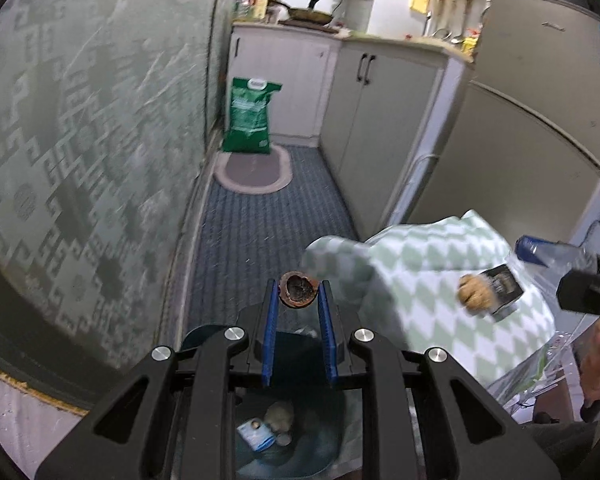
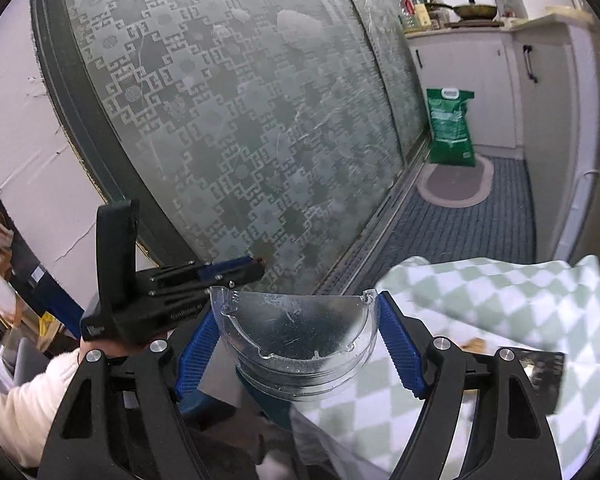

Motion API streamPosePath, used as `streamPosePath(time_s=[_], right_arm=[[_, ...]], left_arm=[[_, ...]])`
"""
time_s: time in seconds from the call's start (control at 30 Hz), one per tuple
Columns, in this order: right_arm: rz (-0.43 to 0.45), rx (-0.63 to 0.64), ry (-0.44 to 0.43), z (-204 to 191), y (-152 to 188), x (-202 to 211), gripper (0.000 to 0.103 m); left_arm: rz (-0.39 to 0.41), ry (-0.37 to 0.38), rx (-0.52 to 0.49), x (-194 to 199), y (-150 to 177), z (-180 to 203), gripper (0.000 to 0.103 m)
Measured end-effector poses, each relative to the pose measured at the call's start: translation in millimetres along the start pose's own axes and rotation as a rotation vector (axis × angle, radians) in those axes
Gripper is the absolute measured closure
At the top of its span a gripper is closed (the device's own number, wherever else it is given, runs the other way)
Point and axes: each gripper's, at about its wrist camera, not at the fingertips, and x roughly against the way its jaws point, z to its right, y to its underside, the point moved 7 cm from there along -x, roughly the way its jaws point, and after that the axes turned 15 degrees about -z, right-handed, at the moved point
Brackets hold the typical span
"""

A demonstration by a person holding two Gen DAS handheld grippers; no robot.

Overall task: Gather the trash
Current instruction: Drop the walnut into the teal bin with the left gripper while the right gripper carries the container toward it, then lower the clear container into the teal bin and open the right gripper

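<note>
My left gripper [image 1: 299, 294] is shut on a brown walnut shell half [image 1: 299, 291], held above a dark blue trash bin [image 1: 324, 424] that holds some scraps. My right gripper [image 2: 298, 332] is shut on a clear plastic container [image 2: 296, 332], held over the edge of the table with the green-and-white checked cloth [image 2: 520, 304]. The left gripper also shows in the right wrist view [image 2: 236, 270] at the left. On the cloth lie a tan nut shell [image 1: 474, 294] and a dark packet [image 1: 504, 290].
A patterned frosted glass door [image 1: 80, 140] runs along the left. A blue carpet [image 1: 260, 216] leads to a green sack [image 1: 249, 116] and an oval mat. White cabinets [image 1: 380, 120] and a fridge [image 1: 532, 128] stand on the right.
</note>
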Motion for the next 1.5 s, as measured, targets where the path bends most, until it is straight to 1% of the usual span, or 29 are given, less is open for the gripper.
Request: streamPosePath(time_s=[0.17,0.4,0.57,0.7,0.73,0.77,0.8,0.83,0.9,1.0,1.1,1.2,1.3,1.4,1.5], right_arm=[[-0.047,-0.026,-0.053,-12,-9,-31,0.026],[-0.098,-0.045,-0.089,-24,-15,-61,0.025],[-0.128,-0.092,-0.114,-23,-15,-78,0.025],[-0.149,-0.136,-0.128,-20,-16,-90,0.025],[-0.155,-0.143,-0.125,-20,-16,-94,0.025],[-0.16,-0.147,-0.125,-20,-16,-97,0.025],[-0.163,-0.152,-0.128,-20,-16,-98,0.025],[-0.167,-0.154,-0.129,-20,-16,-99,0.025],[-0.178,-0.157,-0.123,-20,-16,-104,0.025],[-0.19,-0.159,-0.109,-19,-15,-109,0.025],[-0.208,-0.142,-0.071,-20,-13,-116,0.025],[-0.224,-0.124,-0.045,-21,-10,-123,0.025],[-0.245,-0.074,0.03,-23,-7,-131,0.025],[-0.264,-0.038,0.064,-25,-4,-137,0.025],[-0.282,0.017,0.128,-28,-2,-143,0.025]], left_arm=[[-0.074,-0.023,0.016,-16,16,-21,0.082],[-0.21,0.003,0.054,-47,41,-41,0.082],[-0.284,-0.012,0.033,-68,58,-46,0.082],[-0.354,-0.039,0.02,-87,72,-51,0.081],[-0.375,-0.045,0.017,-93,76,-52,0.08],[-0.389,-0.057,0.015,-97,79,-55,0.072],[-0.398,-0.065,0.016,-100,80,-57,0.067],[-0.408,-0.071,0.016,-104,82,-60,0.065],[-0.429,-0.084,0.022,-110,86,-66,0.066],[-0.427,-0.092,0.041,-111,86,-73,0.066],[-0.393,-0.09,0.054,-102,80,-76,0.066],[-0.334,-0.073,0.059,-89,70,-74,0.07],[-0.272,-0.075,0.056,-75,59,-71,0.073],[-0.204,-0.085,0.059,-57,48,-69,0.074],[-0.151,-0.075,0.072,-45,40,-68,0.075]])
